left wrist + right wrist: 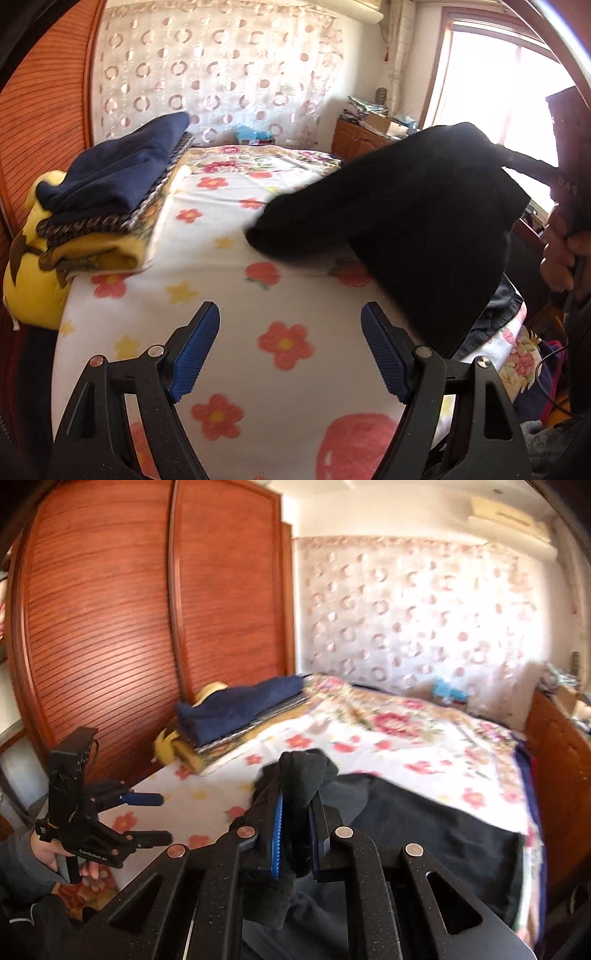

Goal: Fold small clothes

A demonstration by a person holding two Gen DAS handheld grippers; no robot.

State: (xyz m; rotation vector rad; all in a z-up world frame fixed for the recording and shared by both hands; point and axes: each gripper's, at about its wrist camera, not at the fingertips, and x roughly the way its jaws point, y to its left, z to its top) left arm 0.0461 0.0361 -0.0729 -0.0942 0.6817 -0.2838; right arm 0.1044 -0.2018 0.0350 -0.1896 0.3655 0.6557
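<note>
The black garment (417, 221) is held lifted above the flowered bedspread (221, 332), ahead and to the right of the left gripper (290, 350); its lower edge trails onto the bed surface. The left gripper is spread wide, and nothing is held between its blue pads (192, 354). The right gripper (297, 834) is clamped narrowly on a bunched fold of the same garment, the remainder of which hangs forward and to the right of it.

Handling: the fabric is judged to be soft, light and limp, draping freely from the single held point. No stiffness is to be expected, so a flat shape will not be kept unless the garment is supported at two points. A free corner or hem on the hanging lower edge is judged the best place for the left gripper to take hold.

Count: one black garment is in hand. To the far left of the left gripper, one stack of folded items (110, 206) is seen, with one navy piece on top; the layers beneath cannot be counted reliably. Two grippers are present.
</note>
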